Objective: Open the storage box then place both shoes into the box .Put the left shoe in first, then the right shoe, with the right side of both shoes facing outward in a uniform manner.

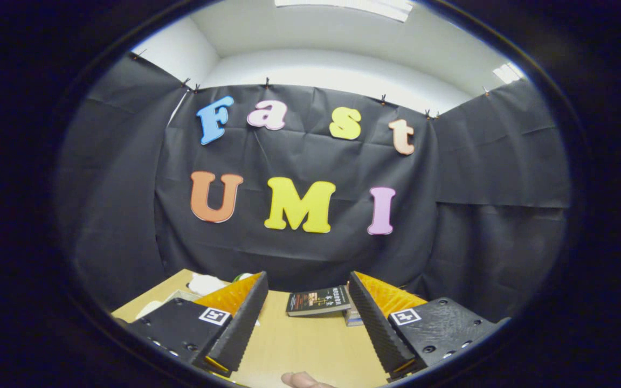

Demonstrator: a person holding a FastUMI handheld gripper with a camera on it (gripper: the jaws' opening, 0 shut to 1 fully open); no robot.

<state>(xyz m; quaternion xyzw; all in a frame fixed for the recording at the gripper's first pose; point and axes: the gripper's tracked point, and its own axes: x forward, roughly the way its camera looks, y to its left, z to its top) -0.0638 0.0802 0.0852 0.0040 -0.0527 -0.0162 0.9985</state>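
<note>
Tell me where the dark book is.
In the gripper view the book lies on the table just beyond the open tool, nearer its right finger, before the black cloth wall.

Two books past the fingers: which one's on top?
The dark-covered book lies on top, on the wooden table beyond the open gripper. The other book peeks out beneath its right end, beside the right finger.

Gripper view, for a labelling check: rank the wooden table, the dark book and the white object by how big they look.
1. Wooden table, largest.
2. Dark book, beyond the open gripper.
3. White object, partly hidden behind one finger, so its rank is unsure.
</note>
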